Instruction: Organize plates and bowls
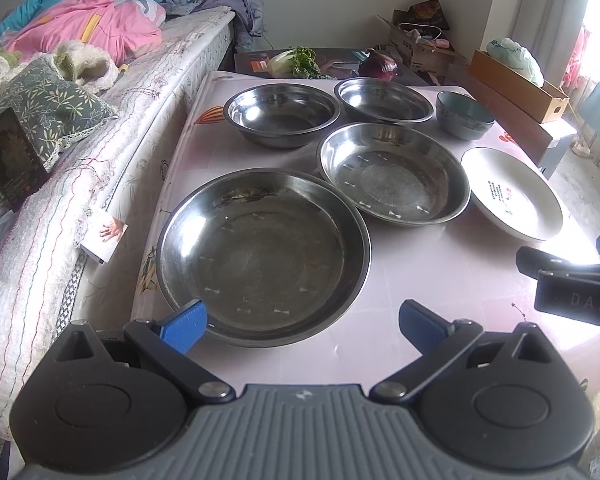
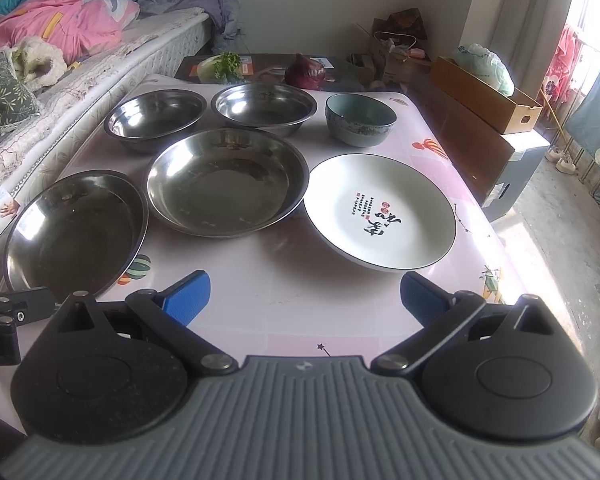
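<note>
On the pink table (image 1: 440,280) stand a large steel plate (image 1: 262,256), a second steel plate (image 1: 392,172), two steel bowls (image 1: 282,114) (image 1: 384,100), a teal ceramic bowl (image 1: 464,114) and a white plate with black lettering (image 1: 512,196). My left gripper (image 1: 302,326) is open and empty, at the large steel plate's near rim. My right gripper (image 2: 304,300) is open and empty, just short of the white plate (image 2: 380,210). The right wrist view also shows the large steel plate (image 2: 76,232), the second one (image 2: 226,180), both steel bowls (image 2: 156,120) (image 2: 264,106) and the teal bowl (image 2: 360,118).
A bed with quilts (image 1: 60,120) runs along the table's left side. Beyond the far edge lie a red onion (image 1: 378,65) and greens (image 1: 296,62). Cardboard boxes (image 1: 516,84) stand at the right. The right gripper's body (image 1: 572,280) shows at the right of the left wrist view.
</note>
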`<state>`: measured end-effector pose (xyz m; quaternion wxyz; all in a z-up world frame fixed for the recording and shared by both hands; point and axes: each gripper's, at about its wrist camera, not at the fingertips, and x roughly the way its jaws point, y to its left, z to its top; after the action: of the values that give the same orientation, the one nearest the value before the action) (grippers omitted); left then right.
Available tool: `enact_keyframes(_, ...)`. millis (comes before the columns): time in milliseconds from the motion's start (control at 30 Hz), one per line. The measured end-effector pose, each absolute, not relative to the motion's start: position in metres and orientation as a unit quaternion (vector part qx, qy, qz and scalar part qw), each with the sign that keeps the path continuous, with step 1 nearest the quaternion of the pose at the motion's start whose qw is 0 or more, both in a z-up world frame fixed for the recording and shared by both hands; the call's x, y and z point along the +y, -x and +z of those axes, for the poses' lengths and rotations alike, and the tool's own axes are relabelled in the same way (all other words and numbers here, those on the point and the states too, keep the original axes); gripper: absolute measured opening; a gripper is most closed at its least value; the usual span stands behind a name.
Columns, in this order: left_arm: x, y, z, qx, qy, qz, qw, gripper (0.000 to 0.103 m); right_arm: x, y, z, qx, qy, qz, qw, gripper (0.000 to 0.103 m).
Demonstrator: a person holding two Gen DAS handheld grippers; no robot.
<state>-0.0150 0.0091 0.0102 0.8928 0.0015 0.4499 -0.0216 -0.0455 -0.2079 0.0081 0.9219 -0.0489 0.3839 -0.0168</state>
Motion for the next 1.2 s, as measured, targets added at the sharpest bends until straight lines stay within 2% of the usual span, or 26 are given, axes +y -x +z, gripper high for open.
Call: enact_keyframes(1200, 0.0144, 0.0119, 0.0078, 0.453, 0.002, -0.016, 0.891, 0.103, -0.202, 0.044, 0.0074, 0.387, 0.055, -0.013, 0.92, 0.102)
